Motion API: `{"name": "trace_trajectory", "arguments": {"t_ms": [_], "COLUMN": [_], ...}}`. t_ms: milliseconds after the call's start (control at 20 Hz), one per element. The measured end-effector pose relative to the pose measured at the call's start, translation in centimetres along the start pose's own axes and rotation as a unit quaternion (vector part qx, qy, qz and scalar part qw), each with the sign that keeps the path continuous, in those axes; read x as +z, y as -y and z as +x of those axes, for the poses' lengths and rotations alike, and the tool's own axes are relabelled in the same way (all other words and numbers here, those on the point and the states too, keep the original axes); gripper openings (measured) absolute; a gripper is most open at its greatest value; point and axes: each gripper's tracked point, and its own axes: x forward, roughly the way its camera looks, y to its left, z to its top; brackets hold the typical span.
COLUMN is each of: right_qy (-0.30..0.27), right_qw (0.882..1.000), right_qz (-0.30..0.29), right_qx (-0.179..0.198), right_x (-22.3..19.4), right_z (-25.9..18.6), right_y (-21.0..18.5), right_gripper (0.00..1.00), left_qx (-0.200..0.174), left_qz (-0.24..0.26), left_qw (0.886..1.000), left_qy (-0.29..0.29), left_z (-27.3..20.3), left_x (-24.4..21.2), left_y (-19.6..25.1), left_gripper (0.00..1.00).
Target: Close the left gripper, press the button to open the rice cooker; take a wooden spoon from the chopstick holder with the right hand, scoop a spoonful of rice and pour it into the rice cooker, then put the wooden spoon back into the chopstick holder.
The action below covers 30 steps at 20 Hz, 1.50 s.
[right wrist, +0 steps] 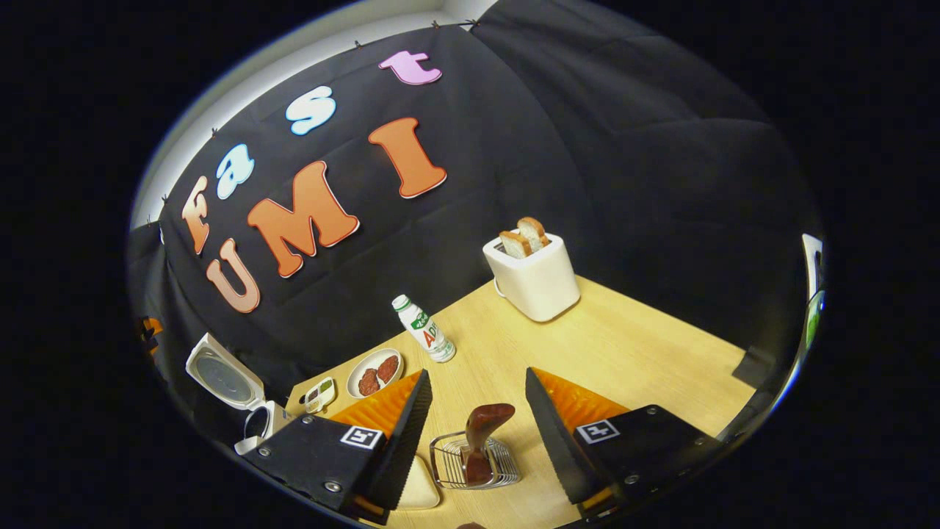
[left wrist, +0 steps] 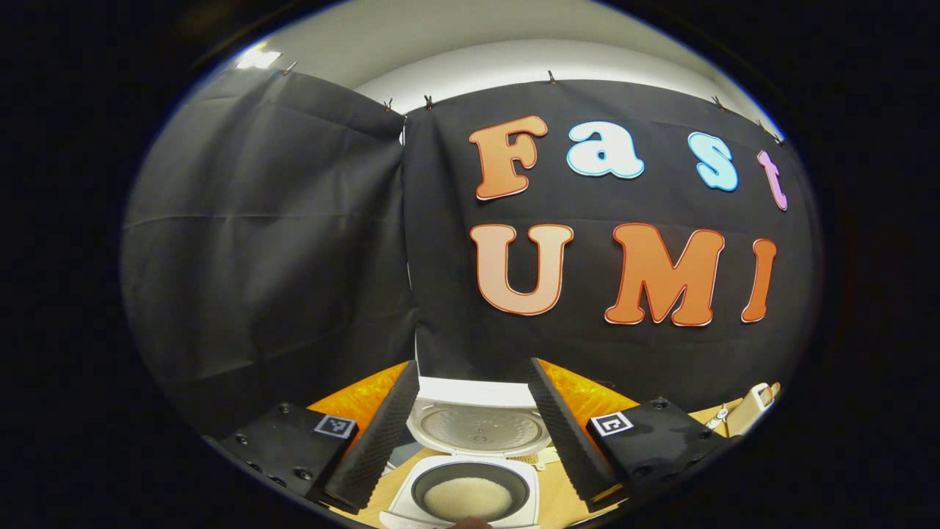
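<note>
Rice (left wrist: 468,498) lies in the inner pot of the rice cooker (left wrist: 470,470) at the bottom centre of the left gripper view, with the lid (left wrist: 477,426) standing up open behind it. I see the left gripper (left wrist: 470,433) with its 2 fingers spread wide apart on either side of the cooker, holding nothing.

In the right gripper view, my right gripper (right wrist: 470,433) also has its fingers spread apart and grips nothing. Between them, low in the frame, sits the wire chopstick holder (right wrist: 474,463) on the wooden table (right wrist: 624,345), with the wooden spoon (right wrist: 481,433) standing in it, bowl end up. The open rice cooker (right wrist: 242,397) shows at the lower left edge of this view. Near it are a small dish (right wrist: 319,394) and a plate (right wrist: 374,372) holding 2 dark reddish pieces. A bottle (right wrist: 424,329) stands just right of the plate, and a white toaster (right wrist: 532,275) with 2 bread slices sits further up the frame, right of centre.
</note>
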Motion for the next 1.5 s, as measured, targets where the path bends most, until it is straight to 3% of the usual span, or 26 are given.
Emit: {"name": "trace_trajectory", "arguments": {"t_ms": [250, 700, 850, 1150, 1300, 1500], "right_qy": [0.040, 0.082, 0.086, 0.071, 0.058, 0.044], "right_qw": [0.999, 0.995, 0.995, 0.995, 0.995, 0.996], "right_qz": [-0.028, -0.056, -0.055, -0.074, -0.075, -0.064], "right_qx": [-0.002, -0.021, -0.014, 0.001, 0.015, 0.034], "right_x": [4.6, 8.4, 8.6, 7.9, 7.0, 6.5], "right_z": [-2.9, -6.1, -6.4, -5.7, -4.4, -3.1], "right_y": [-0.4, -0.2, -0.9, -2.6, -3.1, -3.9], "right_gripper": [0.85, 0.86, 0.86, 0.86, 0.86, 0.86], "left_qx": [-0.012, -0.016, 0.006, -0.008, -0.037, -0.037], "left_qz": [-0.014, 0.034, 0.050, 0.056, 0.048, 0.044], "left_qw": [0.998, 0.989, 0.983, 0.976, 0.961, 0.922], "left_qy": [-0.057, -0.146, -0.179, -0.210, -0.270, -0.382], "left_z": [6.1, 14.7, 15.7, 13.0, 9.9, 5.5], "left_x": [-1.1, -7.1, -9.4, -11.0, -14.0, -21.8], "left_y": [0.7, 1.0, -0.1, -0.3, 0.0, -0.9], "left_gripper": [0.97, 0.97, 0.97, 0.99, 0.98, 0.99]}}
